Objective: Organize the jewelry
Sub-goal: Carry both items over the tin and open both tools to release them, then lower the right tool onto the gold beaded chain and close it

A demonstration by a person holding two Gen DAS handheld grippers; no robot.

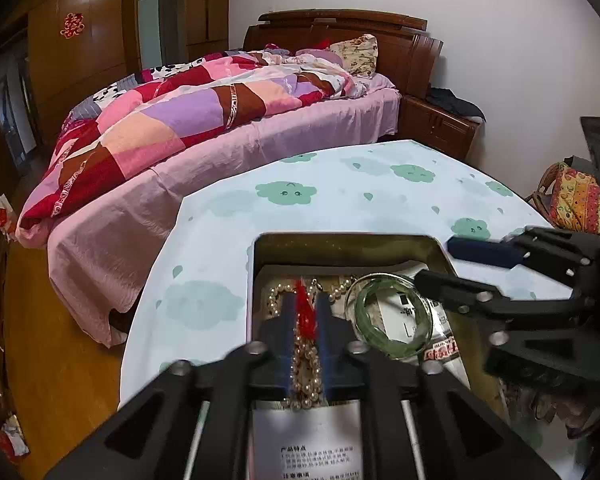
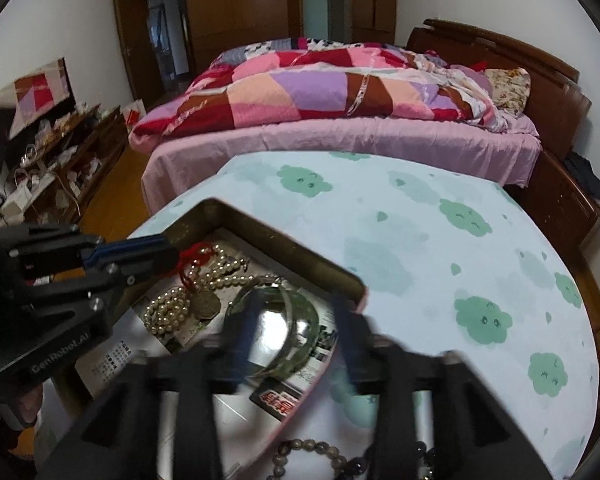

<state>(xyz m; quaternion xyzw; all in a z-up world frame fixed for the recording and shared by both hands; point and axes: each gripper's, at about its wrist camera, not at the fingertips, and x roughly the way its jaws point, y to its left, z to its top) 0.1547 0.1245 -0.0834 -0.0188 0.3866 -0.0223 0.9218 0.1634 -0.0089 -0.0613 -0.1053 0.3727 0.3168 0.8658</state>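
Jewelry is seen mostly gathered in a shallow rectangular gold-coloured metal tin (image 1: 380, 242) set on the worktop covered by a pale blue cloth with green cloud prints (image 1: 340, 184). Inside it lie a tangled cream pearl necklace with a red cord tassel (image 2: 204, 276), a translucent green jade bangle (image 1: 392, 316) and printed paper leaflets (image 1: 316, 440). The task is judged well advanced but unfinished: a grey-brown beaded bracelet (image 2: 308, 456) and a dark beaded bracelet (image 2: 420, 450) are left outside, on the cloth just beside the tin. The left gripper (image 1: 306, 332) is narrowed onto the necklace strand, which is pinched between its jaws. The right gripper (image 2: 296, 332) is spread wide over the bangle, with nothing held.
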